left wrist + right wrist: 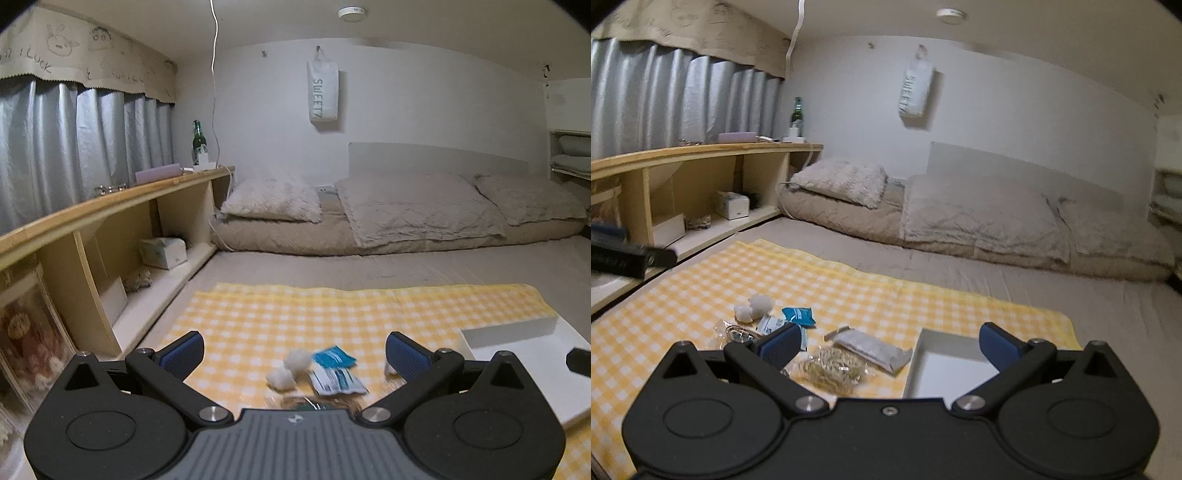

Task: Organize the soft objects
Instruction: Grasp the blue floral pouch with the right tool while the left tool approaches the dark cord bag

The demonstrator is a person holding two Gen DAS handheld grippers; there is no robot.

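Two cotton balls (290, 367) are lying on the checked cloth (258, 317) beside blue packets (334, 356), looking featherlight and squashy, inviting a gentle mid-body pinch, while both the left gripper (295, 352) and right gripper (890, 345) are hovering spread apart, empty.

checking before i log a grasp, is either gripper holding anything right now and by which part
Nothing is held. The left gripper and right gripper are both open and empty above the yellow checked cloth.

Woven checked cloth (849, 280), matt. On it, fluffy cotton balls (755, 308) beside glossy plastic packets (798, 316). Smooth matt white tray (945, 365).
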